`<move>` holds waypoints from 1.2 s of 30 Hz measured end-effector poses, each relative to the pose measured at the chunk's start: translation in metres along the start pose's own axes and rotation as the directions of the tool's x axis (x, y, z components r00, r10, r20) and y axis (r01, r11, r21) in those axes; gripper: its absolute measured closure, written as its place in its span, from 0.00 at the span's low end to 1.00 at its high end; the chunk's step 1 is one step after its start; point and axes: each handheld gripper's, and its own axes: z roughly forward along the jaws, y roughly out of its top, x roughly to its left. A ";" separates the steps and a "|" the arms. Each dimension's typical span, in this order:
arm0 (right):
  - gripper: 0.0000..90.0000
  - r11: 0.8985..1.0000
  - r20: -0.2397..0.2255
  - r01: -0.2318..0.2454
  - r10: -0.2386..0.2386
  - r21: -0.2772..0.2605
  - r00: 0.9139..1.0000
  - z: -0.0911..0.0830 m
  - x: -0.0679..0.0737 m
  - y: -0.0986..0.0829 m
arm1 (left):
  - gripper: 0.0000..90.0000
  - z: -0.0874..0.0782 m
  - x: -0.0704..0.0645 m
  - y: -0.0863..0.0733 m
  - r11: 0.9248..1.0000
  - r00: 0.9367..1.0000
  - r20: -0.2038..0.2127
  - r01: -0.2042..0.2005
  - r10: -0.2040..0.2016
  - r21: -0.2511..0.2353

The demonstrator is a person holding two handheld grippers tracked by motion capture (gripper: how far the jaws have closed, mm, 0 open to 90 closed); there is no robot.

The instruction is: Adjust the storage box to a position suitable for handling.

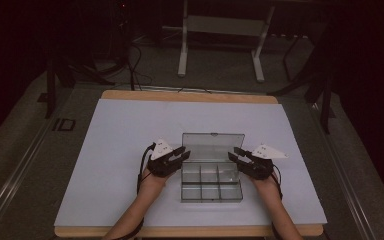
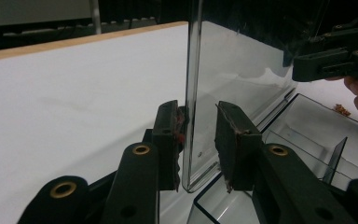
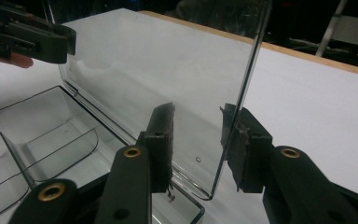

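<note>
A clear plastic compartment box (image 1: 211,186) lies on the white mat, its lid (image 1: 213,146) standing upright at the back. My left gripper (image 1: 182,152) is at the lid's left edge and my right gripper (image 1: 236,153) at its right edge. In the left gripper view the jaws (image 2: 199,135) are open and straddle the lid's edge (image 2: 192,70), which lies close to the left pad (image 2: 170,135). In the right gripper view the open gripper (image 3: 198,140) straddles the lid's other edge (image 3: 244,84), close to the right pad (image 3: 242,144). The compartments (image 3: 51,126) look empty.
The white mat (image 1: 120,140) covers a wooden table (image 1: 190,96), with free room on both sides of the box. A few small brown bits (image 2: 340,109) lie beside the box. A white metal frame (image 1: 182,45) and cables stand on the floor behind the table.
</note>
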 end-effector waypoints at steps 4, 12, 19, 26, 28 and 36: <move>0.69 1.000 0.010 -0.011 0.011 0.019 1.000 0.003 0.000 -0.002 | 0.78 0.001 0.002 -0.001 1.000 1.000 0.000 0.015 -0.015 0.007; 0.67 0.998 0.019 -0.043 0.042 0.043 0.999 0.008 0.000 -0.003 | 0.76 0.007 0.002 -0.004 0.999 0.999 -0.001 0.034 -0.034 0.026; 0.65 0.996 0.021 -0.069 0.068 0.060 0.997 0.011 -0.002 -0.005 | 0.75 0.009 0.003 -0.005 0.998 0.998 -0.011 0.062 -0.062 0.034; 0.62 0.991 0.007 -0.095 0.095 0.095 0.995 0.015 -0.005 -0.002 | 0.74 0.011 0.004 -0.006 0.995 0.996 -0.012 0.086 -0.085 0.043; 0.60 0.990 0.008 -0.091 0.091 0.108 0.996 0.015 -0.004 -0.002 | 0.72 0.012 0.004 -0.006 0.995 0.996 -0.013 0.090 -0.089 0.052; 0.57 0.977 -0.003 -0.155 0.157 0.149 0.988 0.020 -0.008 0.001 | 0.64 0.018 0.002 -0.005 0.990 0.993 -0.024 0.115 -0.113 0.082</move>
